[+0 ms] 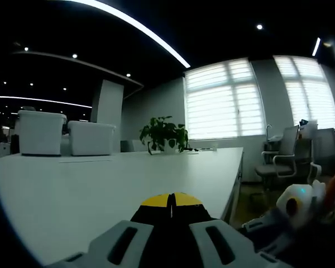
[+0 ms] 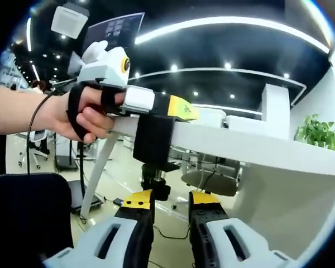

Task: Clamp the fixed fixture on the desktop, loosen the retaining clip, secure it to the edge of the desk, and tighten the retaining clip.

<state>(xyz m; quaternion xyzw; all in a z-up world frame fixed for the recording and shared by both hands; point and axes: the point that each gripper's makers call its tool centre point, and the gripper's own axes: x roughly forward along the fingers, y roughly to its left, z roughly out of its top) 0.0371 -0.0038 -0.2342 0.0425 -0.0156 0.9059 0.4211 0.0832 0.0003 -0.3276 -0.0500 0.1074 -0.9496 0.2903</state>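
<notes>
One black clamp fixture (image 2: 153,138) sits on the edge of the white desk (image 2: 257,149), its body hanging down over the desk's rim, and under it we see a dark screw knob (image 2: 154,185) pointing down. In the right gripper view, our right gripper (image 2: 168,200) is just below that knob, its yellow-tipped jaws apart with the knob at or just above the gap; we cannot tell whether they touch it. Our left gripper (image 2: 173,107) lies along the desktop above the fixture, held by a hand (image 2: 81,114) with a black strap, and its yellow tips reach over the top of the clamp.

In the left gripper view, the left gripper (image 1: 171,201) shows its jaws closed together, tips meeting on the white desk (image 1: 100,184) near its edge; whether they pinch part of the fixture we cannot tell. Farther off stand a potted plant (image 1: 164,134), two white boxes (image 1: 64,133), an office chair (image 1: 282,153) and bright shuttered windows (image 1: 226,99).
</notes>
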